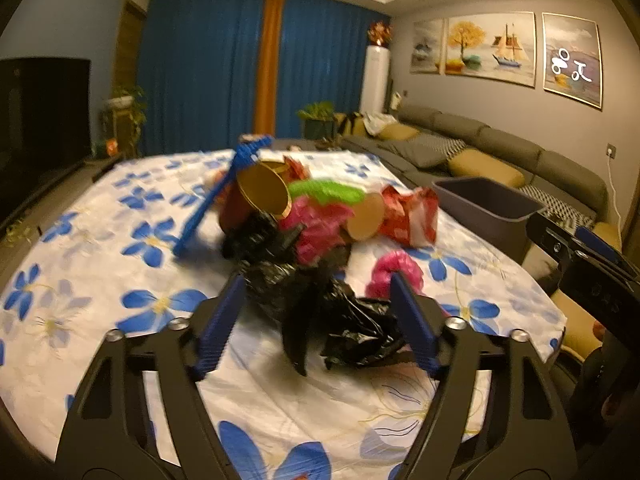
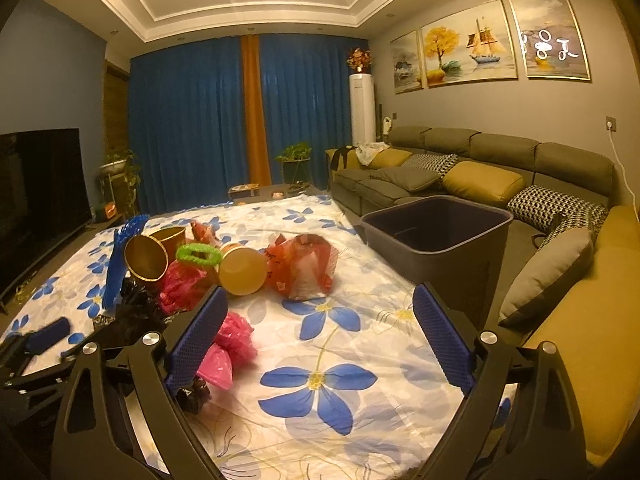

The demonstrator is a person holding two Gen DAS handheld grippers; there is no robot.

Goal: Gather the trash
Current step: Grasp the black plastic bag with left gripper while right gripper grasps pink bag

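A pile of trash lies on the flowered tablecloth (image 1: 100,280): a crumpled black plastic bag (image 1: 320,304), a pink bag (image 1: 316,228), two gold paper cups (image 1: 264,192), a red wrapper (image 1: 408,212), a green ring (image 1: 324,190) and a blue plastic strip (image 1: 212,200). My left gripper (image 1: 316,320) is open, its fingers on either side of the black bag. My right gripper (image 2: 320,332) is open and empty above the cloth, with a pink bag (image 2: 228,344) beside its left finger. The grey bin (image 2: 436,224) stands at the table's right edge.
A grey and yellow sofa (image 2: 480,176) runs along the right wall behind the bin (image 1: 488,200). A dark TV (image 2: 36,184) stands at the left. Blue curtains (image 2: 192,120) and potted plants (image 2: 296,156) are at the back.
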